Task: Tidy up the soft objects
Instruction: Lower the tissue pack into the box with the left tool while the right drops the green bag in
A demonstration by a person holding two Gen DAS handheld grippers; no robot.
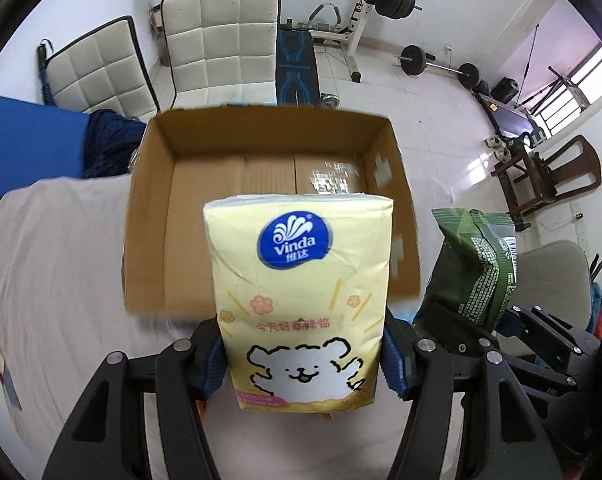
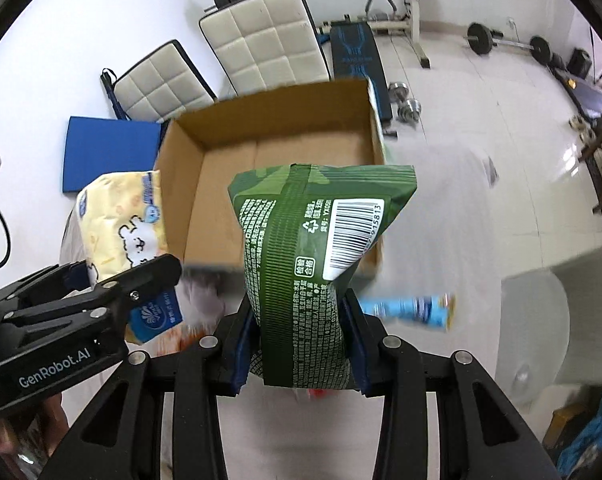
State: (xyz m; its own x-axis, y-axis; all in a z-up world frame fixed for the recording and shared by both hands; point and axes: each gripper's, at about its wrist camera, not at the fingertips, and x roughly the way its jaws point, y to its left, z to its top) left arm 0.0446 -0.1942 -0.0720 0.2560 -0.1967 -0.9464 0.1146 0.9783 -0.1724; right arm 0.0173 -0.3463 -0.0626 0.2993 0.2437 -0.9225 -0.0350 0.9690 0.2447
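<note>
Left tongs (image 1: pixel 303 354) clamp a Vinda tissue pack (image 1: pixel 301 300), right tongs (image 2: pixel 299 344) a green wipes pouch (image 2: pixel 313 264); cardboard box (image 1: pixel 189 216) ahead holds nothing yet.

The tissue pack (image 1: pixel 301 300) wears a thin plastic film, pale yellow, softly glossy and creased near its top. The green wipes pack (image 2: pixel 313 264) is a crinkled plastic pouch with a dull sheen and a smooth white barcode label. The box (image 1: pixel 189 216) is plain brown cardboard, matt, with shiny clear tape across its bottom. The cloth (image 1: pixel 61 280) under it looks matt, soft and woven. Both grippers are matt black plastic with bright metal screw heads; their fingers (image 1: pixel 393 356) carry ribbed blue rubbery pads. The floor (image 2: pixel 481 152) is glossy white tile.
</note>
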